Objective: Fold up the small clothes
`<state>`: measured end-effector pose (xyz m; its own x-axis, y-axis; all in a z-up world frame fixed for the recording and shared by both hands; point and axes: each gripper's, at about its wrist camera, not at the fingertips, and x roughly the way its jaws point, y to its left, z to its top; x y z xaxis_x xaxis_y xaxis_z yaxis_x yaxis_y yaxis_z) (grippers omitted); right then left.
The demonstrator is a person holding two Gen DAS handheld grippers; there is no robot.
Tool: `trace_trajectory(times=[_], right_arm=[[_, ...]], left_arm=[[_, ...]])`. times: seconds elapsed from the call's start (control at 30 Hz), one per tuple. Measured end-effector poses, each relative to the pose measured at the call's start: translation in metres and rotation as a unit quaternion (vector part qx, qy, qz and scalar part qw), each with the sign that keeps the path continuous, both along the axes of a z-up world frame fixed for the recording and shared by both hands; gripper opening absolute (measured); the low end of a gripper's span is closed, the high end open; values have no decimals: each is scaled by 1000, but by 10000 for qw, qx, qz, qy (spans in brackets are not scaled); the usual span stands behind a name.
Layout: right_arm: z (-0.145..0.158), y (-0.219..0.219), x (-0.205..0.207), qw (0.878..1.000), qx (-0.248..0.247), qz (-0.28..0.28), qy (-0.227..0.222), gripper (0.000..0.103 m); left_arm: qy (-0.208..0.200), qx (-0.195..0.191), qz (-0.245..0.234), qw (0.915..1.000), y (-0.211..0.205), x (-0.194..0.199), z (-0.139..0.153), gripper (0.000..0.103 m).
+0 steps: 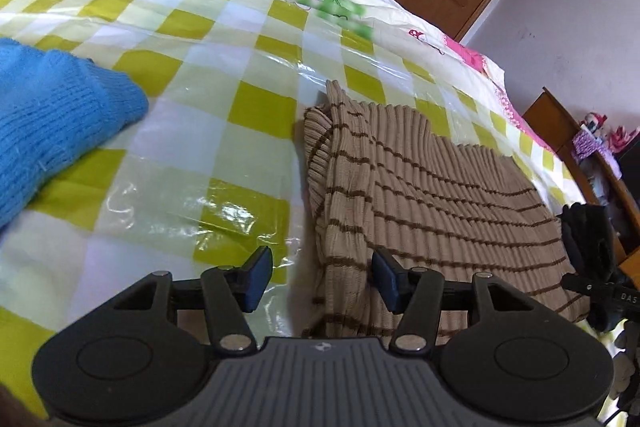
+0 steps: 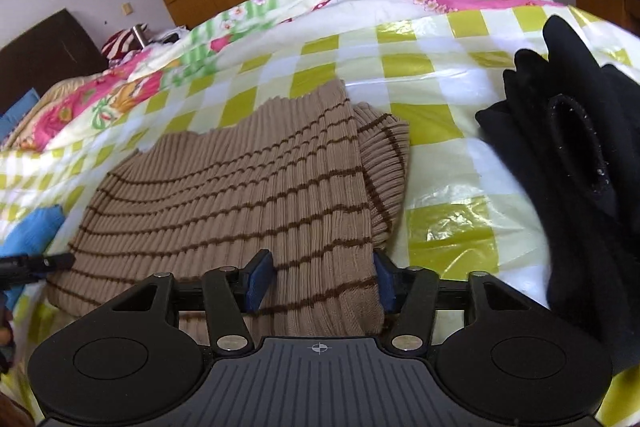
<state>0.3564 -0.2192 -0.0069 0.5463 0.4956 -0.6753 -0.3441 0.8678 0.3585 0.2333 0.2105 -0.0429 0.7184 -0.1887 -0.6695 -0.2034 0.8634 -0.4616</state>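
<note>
Sweater (image 2: 240, 195) is lying soft, floppy; both grippers (image 1: 322, 281) (image 2: 324, 281) are hovering released; near corners are suiting grasp.

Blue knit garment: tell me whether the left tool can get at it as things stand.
Probably yes. The left tool is open and holds nothing, and only bare checkered sheet lies between it and the blue knit garment to its left.

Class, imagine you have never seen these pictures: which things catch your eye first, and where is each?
The tan striped sweater lies on the yellow-checked plastic sheet, in front of both open grippers. A bright blue knit lies to its left, and a black garment to its right.
</note>
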Motion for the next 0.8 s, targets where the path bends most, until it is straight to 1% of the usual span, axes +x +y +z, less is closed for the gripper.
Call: trace_trajectory(times=[0.03,0.13,0.17,0.2,0.23,0.3,0.33,0.37,0.4,0.43,0.47,0.5,0.53,0.6,0.67,0.73,0.77,0.8], right_arm=[[2,-3,0,9999,111,35,15,39],[2,-12,-1,9996,254,63,49,38],[-1,-13,-1,9996,266,60,68,38],[-5,-13,0,9994,300,96,132,42],[-10,-11,0,9991,345,145,194,42],[-18,-6,4,9989,340,176,264,42],[-19,-3,7,9992,294,153,228,41],[-20,-1,9,9993,273,128,207,41],[-19,0,11,9995,247,38,216,32],[-17,-1,13,9993,250,-41,266,18],[-14,-4,12,9990,334,-77,302,11],[-8,-8,9,9985,461,-105,277,8],[0,-13,3,9984,519,-126,201,7],[15,-21,-13,9978,642,-116,64,6],[18,-28,-26,9972,717,-184,80,5],[5,-35,-30,9962,735,-376,261,5],[-8,-37,-27,9957,652,-511,423,5],[-22,-36,-21,9950,526,-614,585,5]], left_arm=[[-24,-12,-36,10000,0,0,2,66],[-121,150,-157,9997,-8,-6,5,66],[-151,228,-160,9995,-11,-10,5,66],[-176,289,-157,9993,-13,-12,5,66],[-185,316,-158,9992,-15,-13,4,66],[-196,276,-138,9993,-18,-10,3,65],[-227,333,-135,9991,-21,-7,4,60],[-271,485,-132,9984,-24,-4,6,53],[-263,599,-156,9977,-26,1,9,32],[-194,619,-161,9978,-27,5,11,28],[-189,576,-193,9980,-26,7,13,28],[-229,549,-241,9979,-25,6,16,24],[-277,516,-300,9978,-24,3,20,22],[-393,345,-353,9980,-24,-8,29,22],[-433,218,-319,9983,-24,-19,32,22],[-328,210,-222,9990,-23,-26,23,22],[-196,191,-137,9995,-21,-27,13,22],[-59,256,-39,9996,-19,-26,3,23]])
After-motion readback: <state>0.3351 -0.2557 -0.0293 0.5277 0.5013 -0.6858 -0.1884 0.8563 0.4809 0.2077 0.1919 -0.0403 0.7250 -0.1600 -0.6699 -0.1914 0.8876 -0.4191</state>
